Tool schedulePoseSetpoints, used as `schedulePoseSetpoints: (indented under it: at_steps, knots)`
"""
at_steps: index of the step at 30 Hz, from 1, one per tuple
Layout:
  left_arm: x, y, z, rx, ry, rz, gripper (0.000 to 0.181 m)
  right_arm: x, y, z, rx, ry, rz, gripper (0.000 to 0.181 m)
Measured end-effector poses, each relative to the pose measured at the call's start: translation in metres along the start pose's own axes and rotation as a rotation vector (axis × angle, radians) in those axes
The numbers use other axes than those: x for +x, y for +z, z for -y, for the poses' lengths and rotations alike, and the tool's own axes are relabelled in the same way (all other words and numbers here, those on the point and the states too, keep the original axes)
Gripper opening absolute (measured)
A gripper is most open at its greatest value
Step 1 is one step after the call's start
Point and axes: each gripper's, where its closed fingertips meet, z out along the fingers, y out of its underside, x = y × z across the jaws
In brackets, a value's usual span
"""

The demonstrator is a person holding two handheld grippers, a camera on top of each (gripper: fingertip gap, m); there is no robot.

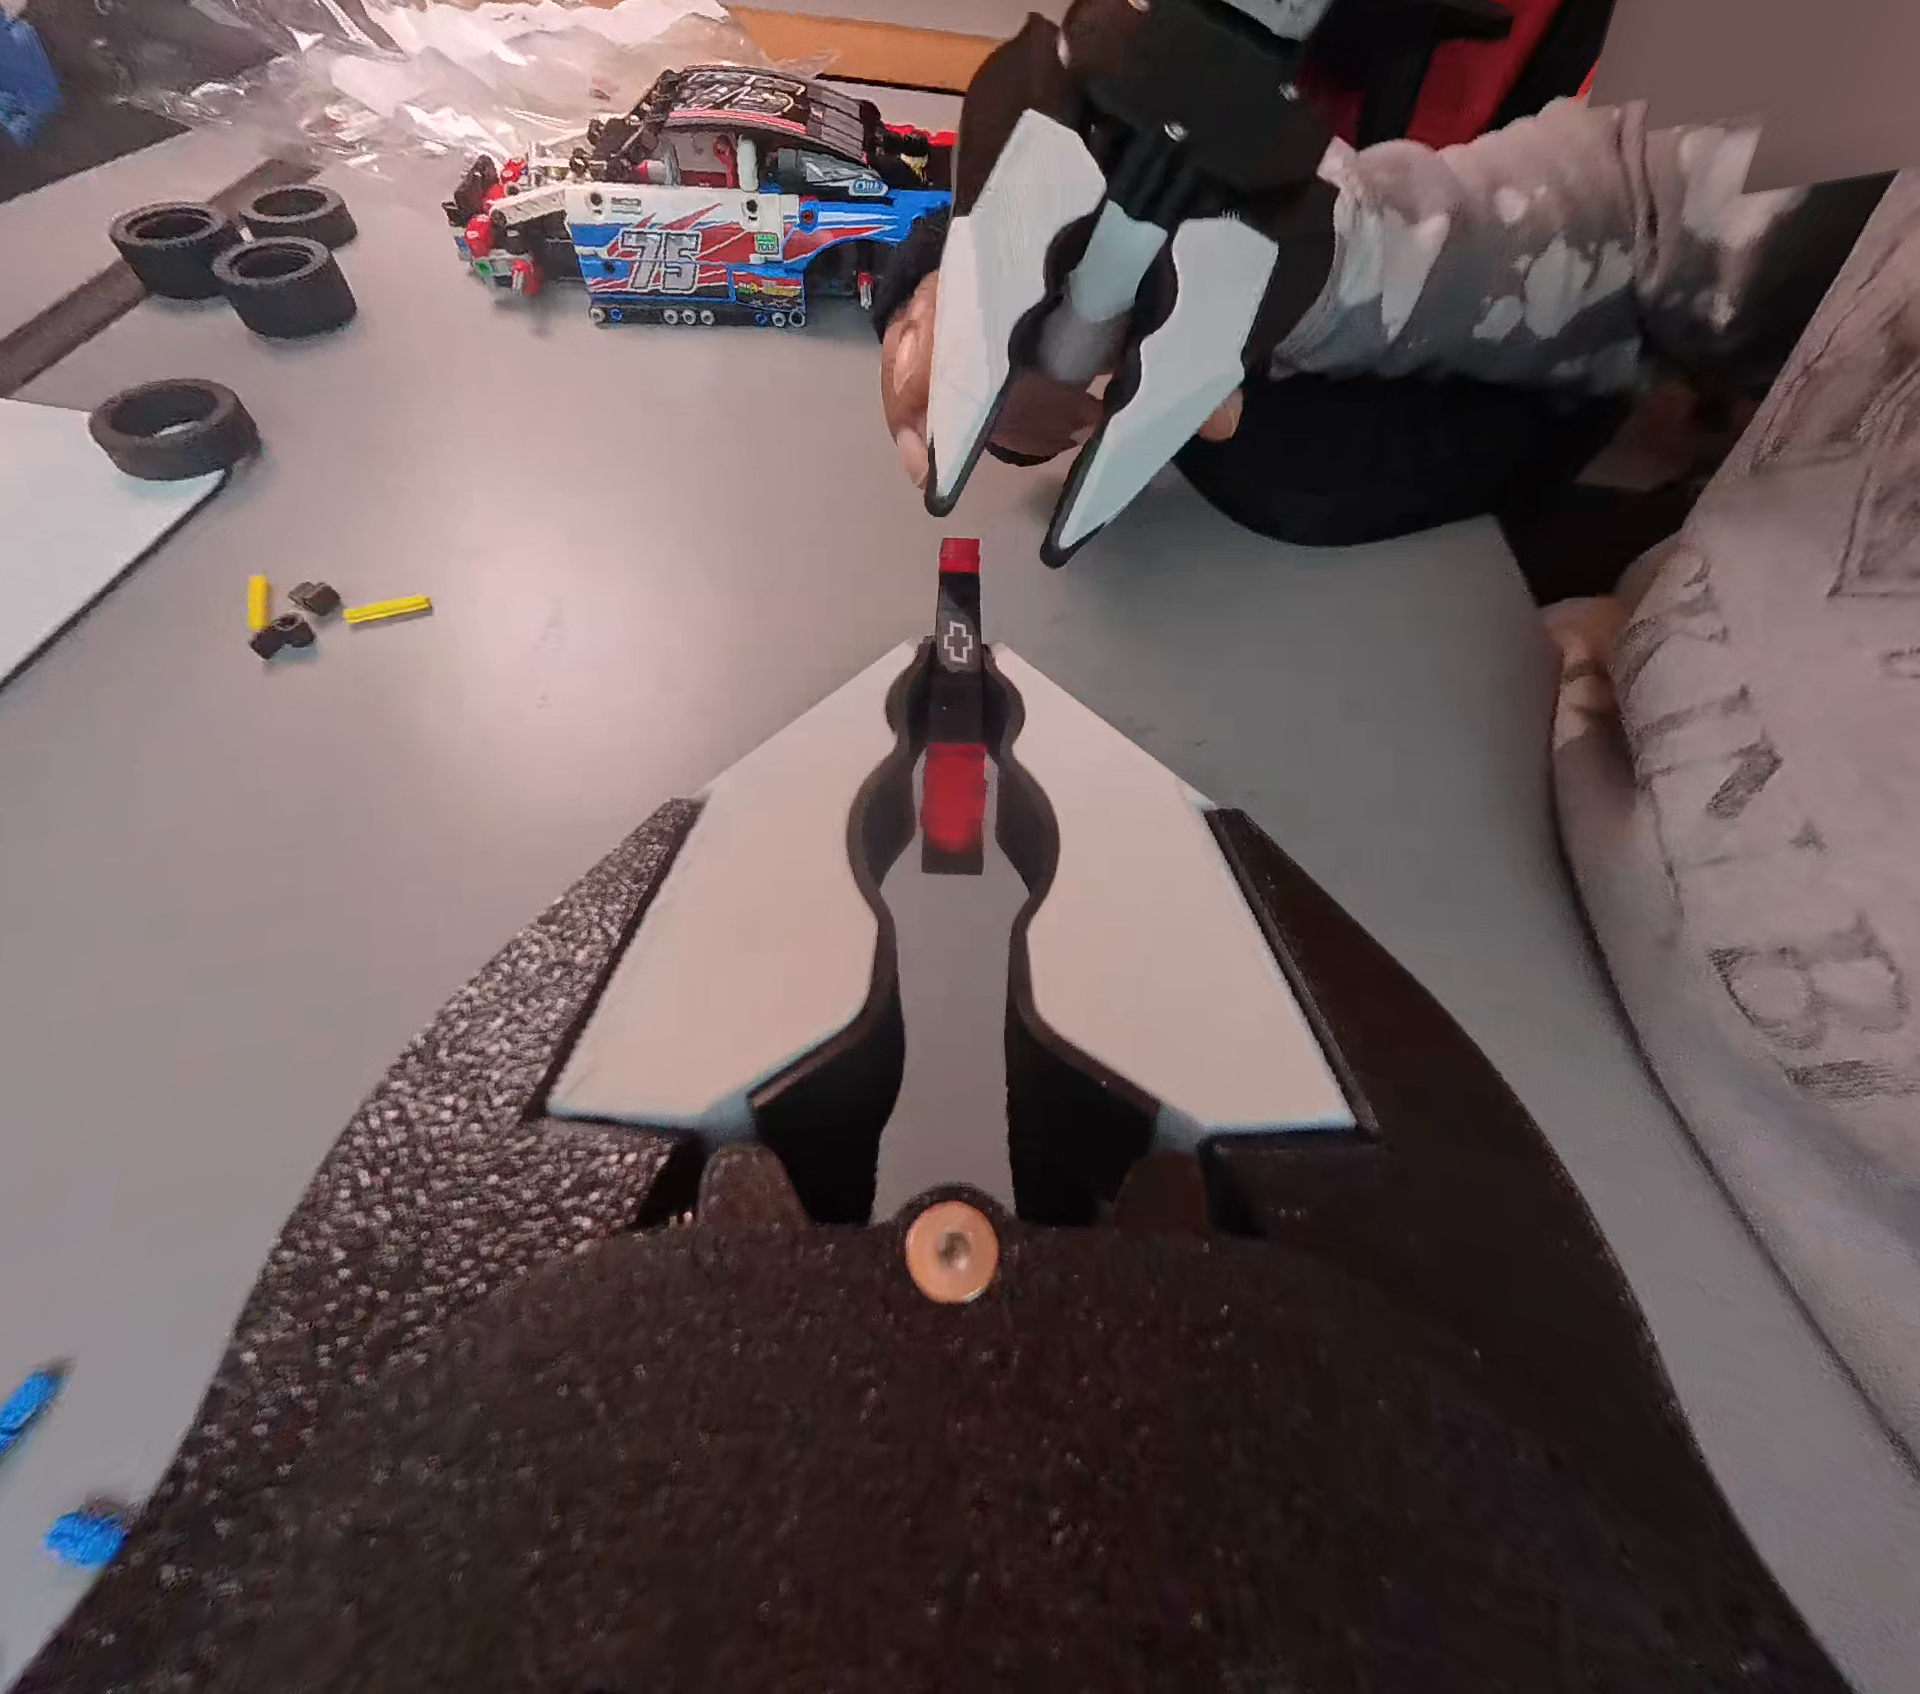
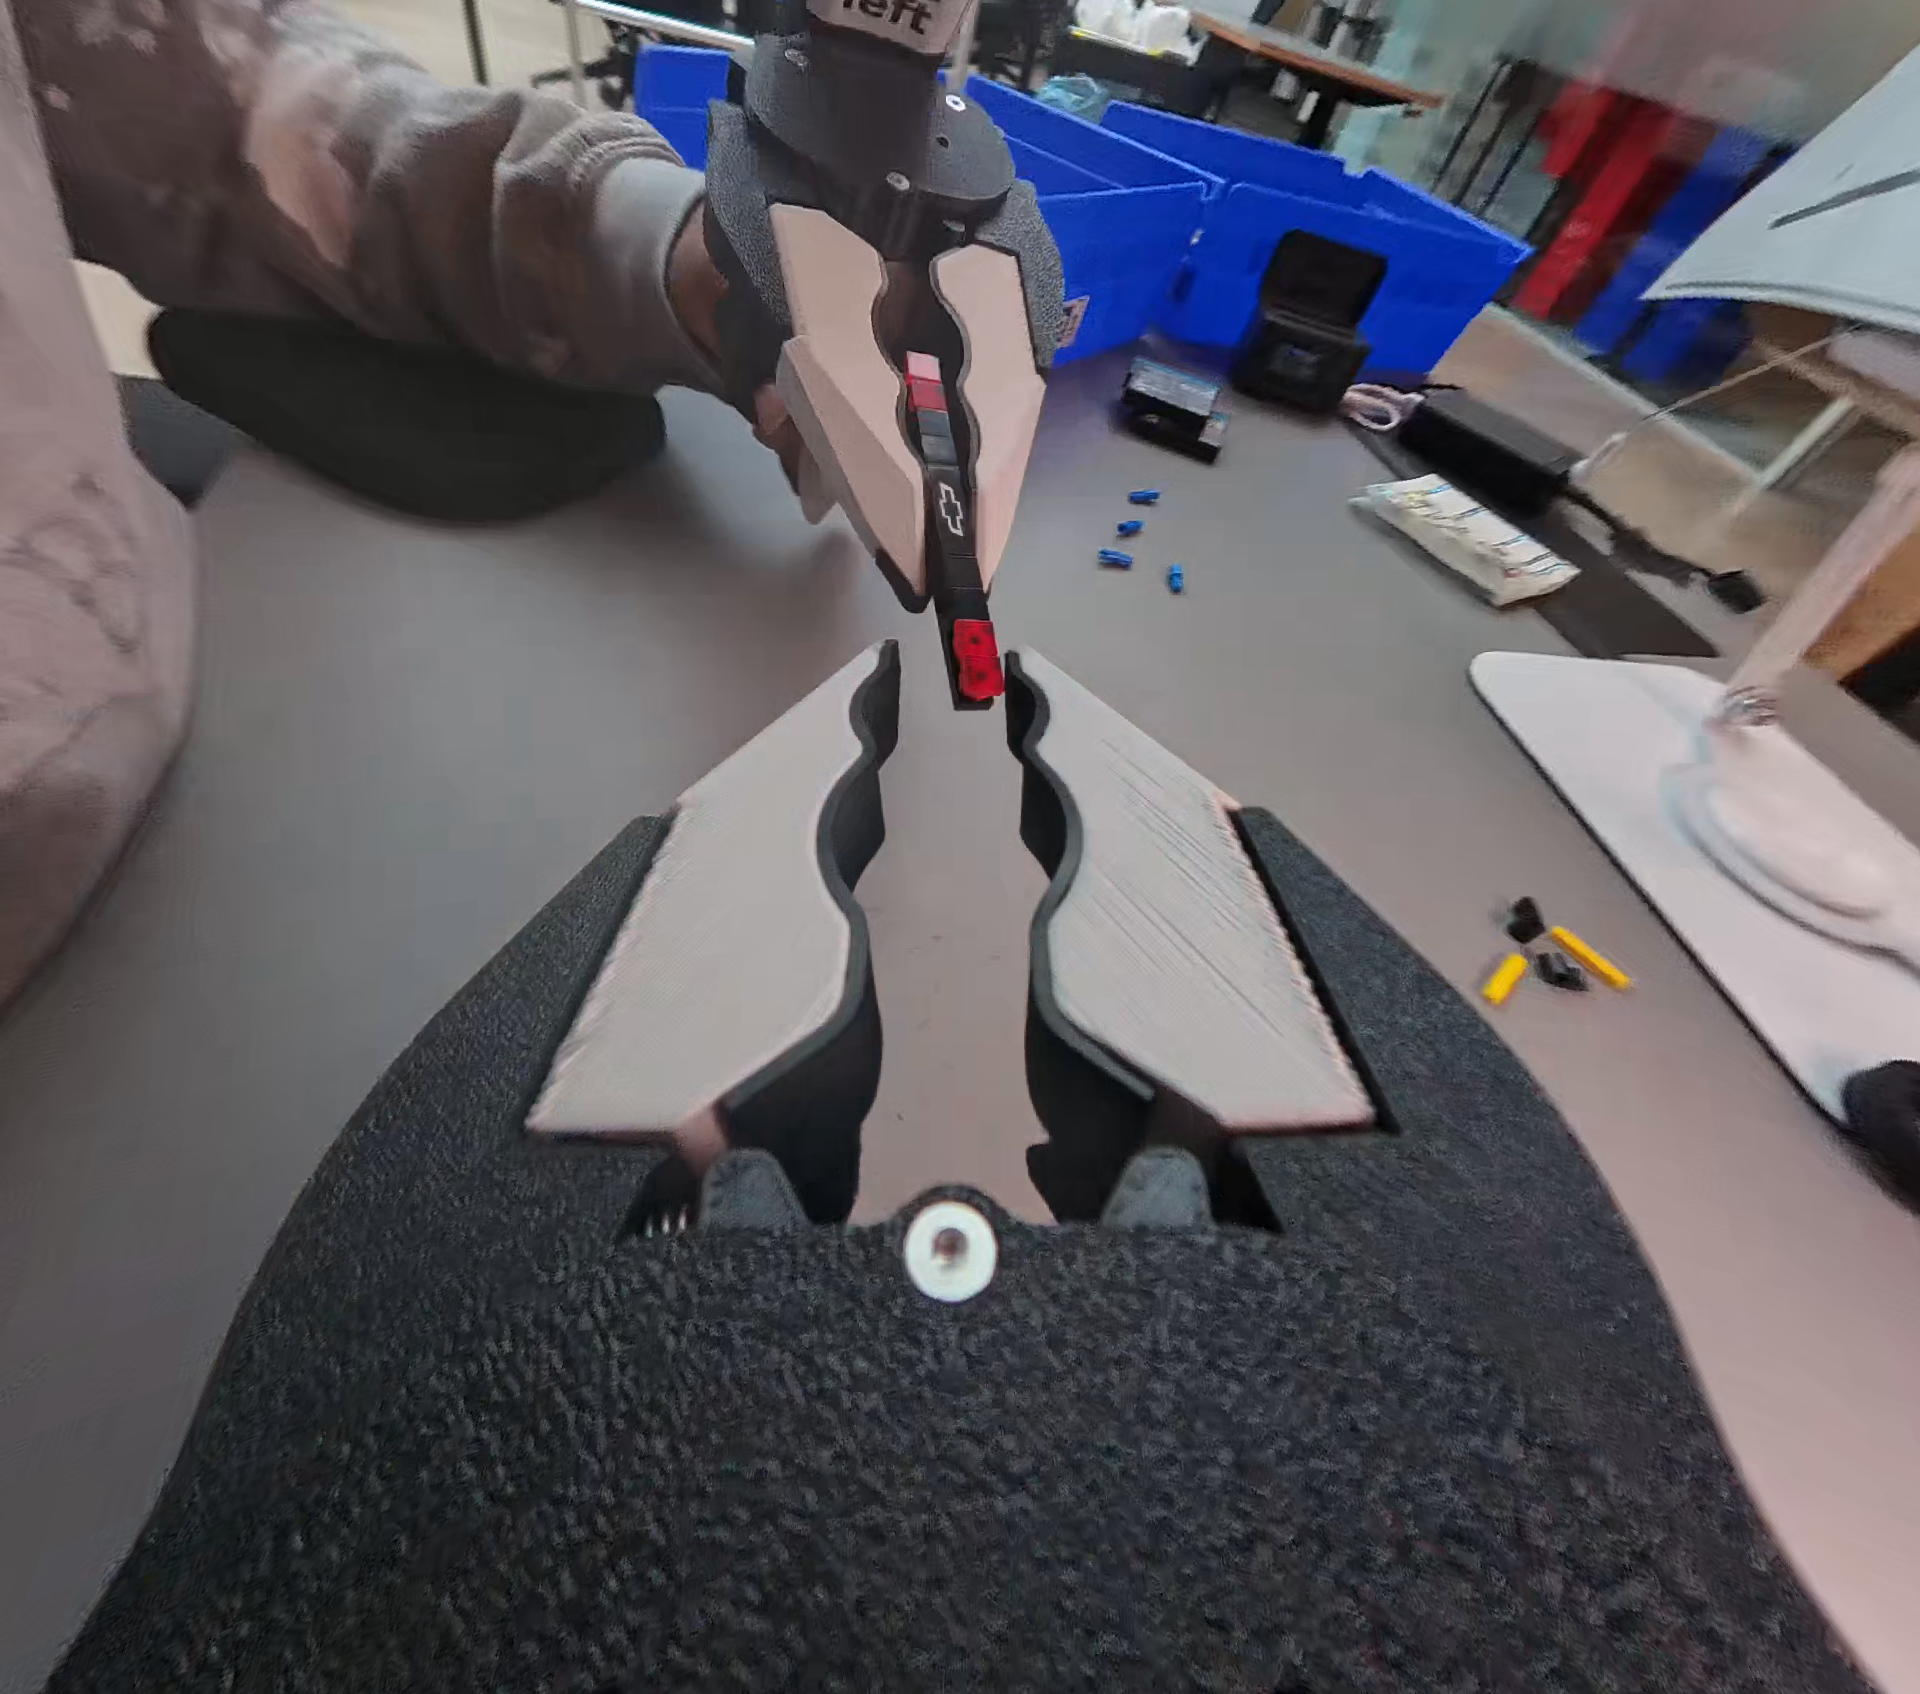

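Observation:
My left gripper (image 1: 956, 652) is shut on a narrow black brick bar (image 1: 957, 605) that has red ends and a white emblem. The bar sticks out past its fingertips above the grey table (image 1: 623, 501). My right gripper (image 2: 951, 662) is open, tip to tip with the left one. The bar's red end (image 2: 975, 657) sits between its fingertips, close to the right finger (image 2: 1039, 709); I cannot tell whether they touch. In the right wrist view the left gripper (image 2: 948, 584) grips the bar (image 2: 954, 522) at its middle. In the left wrist view the right gripper (image 1: 997, 530) hangs just beyond the red end (image 1: 958, 555).
A brick-built race car (image 1: 707, 190) without wheels stands at the back. Black tyres (image 1: 239, 252) and small yellow and black pieces (image 1: 312, 605) lie to the left, with clear plastic bags (image 1: 468, 13) behind. Blue pins (image 2: 1138, 538) lie right, by a white base plate (image 2: 1621, 771). Left and right tips are no more than a few centimetres apart. The brick-built race car (image 1: 707, 190) is about equally far from each gripper, around 30 cm.

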Motion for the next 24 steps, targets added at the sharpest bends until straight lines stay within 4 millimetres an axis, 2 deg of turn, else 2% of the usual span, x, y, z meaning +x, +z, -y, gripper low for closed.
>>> schedulePoseSetpoints:
  at_steps: [4, 6, 12, 14, 20, 24]
  knots:
    - [0.012, 0.004, -0.001, -0.004, 0.029, -0.054, 0.006, -0.007, 0.002, -0.009, -0.037, 0.047, 0.052, 0.017]
    - [0.014, 0.006, -0.003, -0.018, 0.046, -0.052, 0.006, -0.011, 0.002, -0.012, -0.053, 0.055, 0.079, 0.01]
    - [0.017, 0.008, -0.004, -0.015, 0.041, -0.067, 0.007, -0.014, 0.0, -0.012, -0.046, 0.054, 0.1, 0.008]
    - [0.019, 0.009, -0.004, -0.006, 0.032, -0.076, 0.015, -0.018, 0.001, -0.011, -0.043, 0.038, 0.113, 0.008]
    - [0.028, 0.01, -0.006, -0.02, 0.041, -0.123, 0.007, -0.025, 0.002, -0.011, -0.036, 0.044, 0.15, 0.008]
    - [0.023, 0.013, -0.013, -0.098, 0.039, -0.096, 0.006, -0.021, 0.003, -0.015, -0.037, 0.068, 0.142, 0.008]
